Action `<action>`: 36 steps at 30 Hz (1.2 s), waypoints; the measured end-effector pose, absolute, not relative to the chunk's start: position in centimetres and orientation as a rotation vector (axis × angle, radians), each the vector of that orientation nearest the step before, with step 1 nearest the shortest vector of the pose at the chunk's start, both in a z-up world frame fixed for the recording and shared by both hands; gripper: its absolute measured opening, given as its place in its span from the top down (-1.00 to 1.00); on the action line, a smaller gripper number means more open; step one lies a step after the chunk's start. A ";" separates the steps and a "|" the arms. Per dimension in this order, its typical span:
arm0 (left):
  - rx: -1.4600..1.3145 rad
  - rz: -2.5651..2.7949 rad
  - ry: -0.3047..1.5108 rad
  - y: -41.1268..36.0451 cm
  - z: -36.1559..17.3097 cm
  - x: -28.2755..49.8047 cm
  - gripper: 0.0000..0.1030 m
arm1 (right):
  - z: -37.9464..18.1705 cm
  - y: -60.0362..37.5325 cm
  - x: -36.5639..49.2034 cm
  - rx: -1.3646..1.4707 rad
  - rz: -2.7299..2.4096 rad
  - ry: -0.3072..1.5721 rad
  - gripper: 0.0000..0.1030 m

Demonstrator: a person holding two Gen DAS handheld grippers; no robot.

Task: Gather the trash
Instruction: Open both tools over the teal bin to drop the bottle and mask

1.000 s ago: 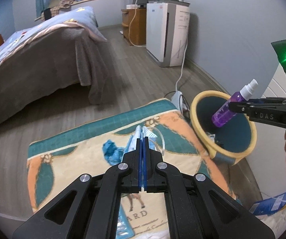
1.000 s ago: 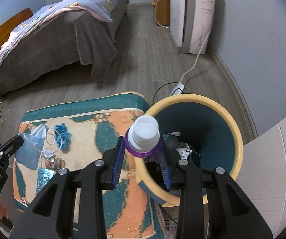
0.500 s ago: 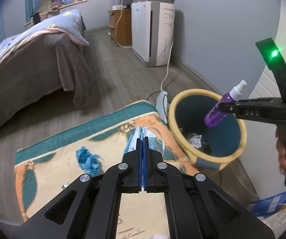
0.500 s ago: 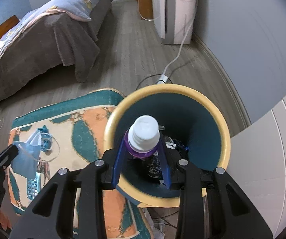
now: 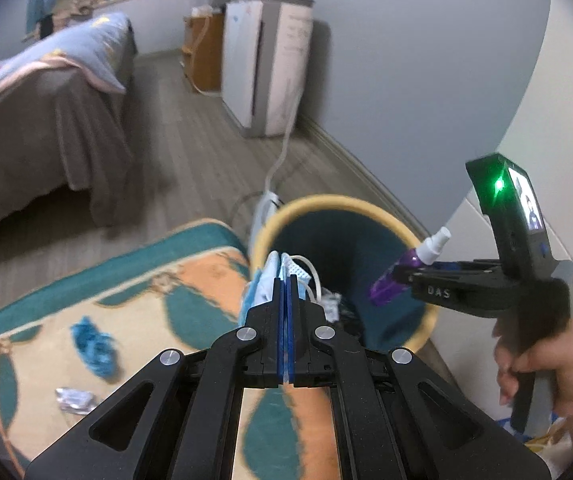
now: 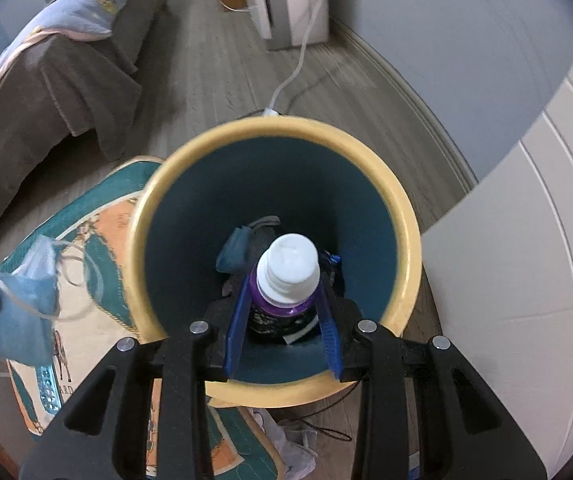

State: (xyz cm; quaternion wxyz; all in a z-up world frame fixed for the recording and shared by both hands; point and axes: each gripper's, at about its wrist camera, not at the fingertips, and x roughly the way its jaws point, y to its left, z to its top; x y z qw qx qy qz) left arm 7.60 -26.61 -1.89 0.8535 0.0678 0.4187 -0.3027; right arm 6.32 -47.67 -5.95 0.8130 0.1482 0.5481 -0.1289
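My right gripper is shut on a purple spray bottle with a white cap, held directly over the mouth of the yellow-rimmed teal bin. From the left wrist view the bottle hangs tilted above the bin, still in the right gripper. My left gripper is shut on a blue face mask at the bin's near rim; the mask dangles left of the bin in the right wrist view. Trash lies in the bin's bottom.
A patterned teal and orange rug carries a crumpled blue scrap and a foil wrapper. A bed stands at left. A white appliance and its cable stand behind the bin. A white panel is at right.
Both grippers have travelled toward the bin. The bottle went from beside the near rim to over the middle of the opening. The mask now reaches the bin's rim.
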 end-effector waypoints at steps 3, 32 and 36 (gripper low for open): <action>0.180 -0.659 0.899 -28.8 -2.8 7.5 0.97 | -6.3 -48.6 6.0 0.380 -0.297 1.176 0.36; 0.156 -0.466 0.824 -21.0 -0.7 8.0 -0.85 | -2.4 -44.3 7.1 0.238 -0.314 1.051 -0.89; 0.175 -0.391 0.813 -16.9 0.3 7.5 -0.88 | -1.8 -42.2 7.5 0.224 -0.297 1.046 -0.89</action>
